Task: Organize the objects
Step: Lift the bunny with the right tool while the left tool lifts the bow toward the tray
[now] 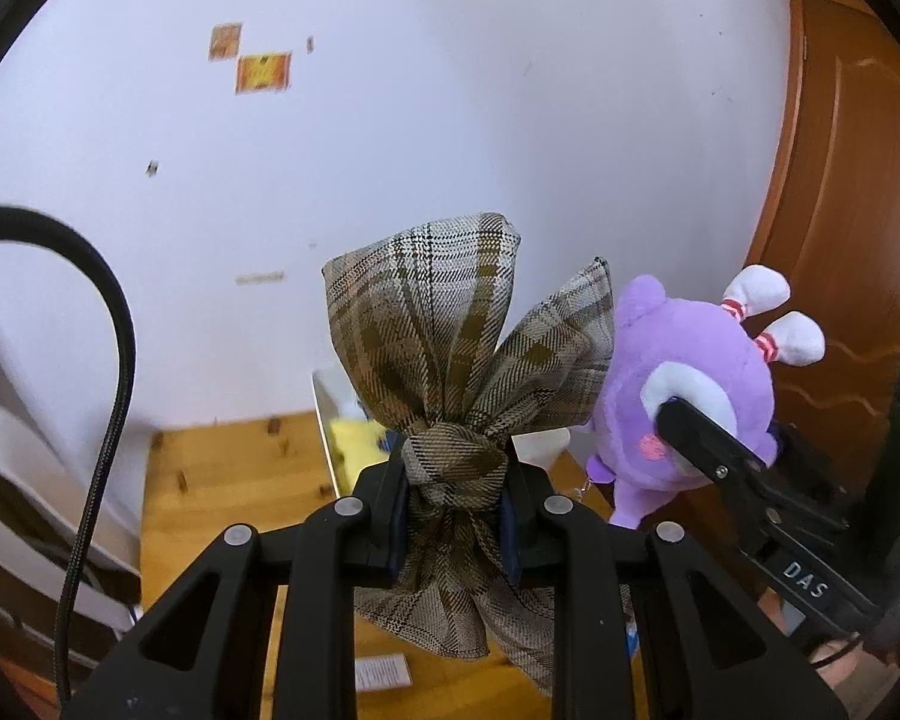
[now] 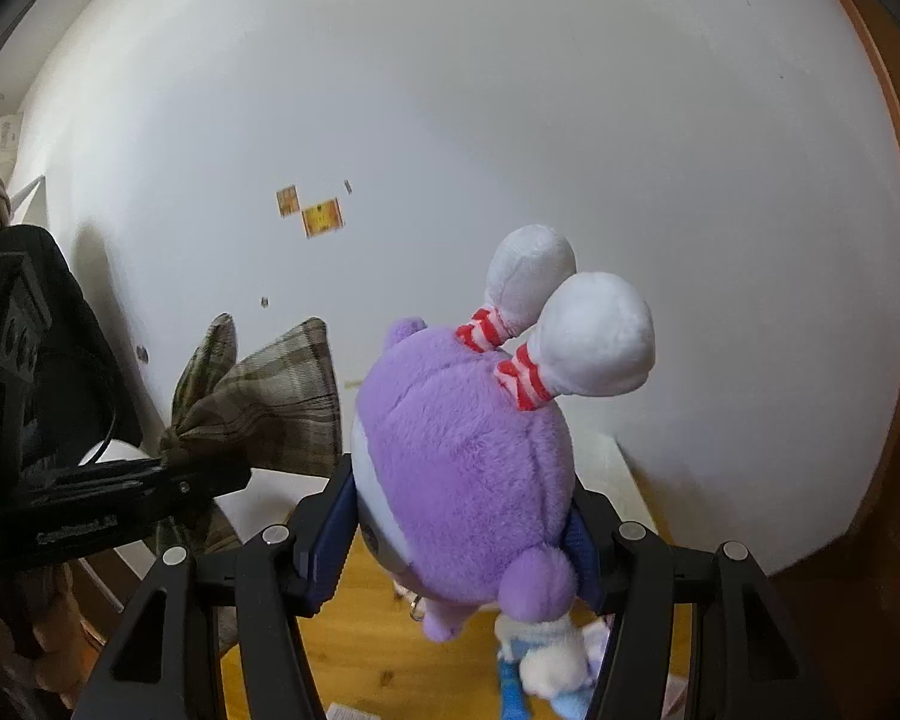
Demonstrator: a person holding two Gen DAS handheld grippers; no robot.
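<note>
My left gripper (image 1: 455, 501) is shut on the knot of a brown plaid fabric bow (image 1: 450, 336), held up in front of a white wall. The bow's tails hang below the fingers. My right gripper (image 2: 462, 534) is shut on a purple plush toy (image 2: 462, 468) with white ears banded in red stripes, lifted above the table. In the left wrist view the plush toy (image 1: 684, 396) and right gripper (image 1: 720, 456) sit just right of the bow. In the right wrist view the bow (image 2: 258, 402) and left gripper (image 2: 168, 483) are at the left.
A wooden table (image 1: 228, 480) lies below, with a white bin (image 1: 330, 414) holding something yellow against the wall. A small paper label (image 1: 381, 672) lies on the table. A brown wooden door (image 1: 852, 180) stands at right. A black cable (image 1: 108, 360) loops at left.
</note>
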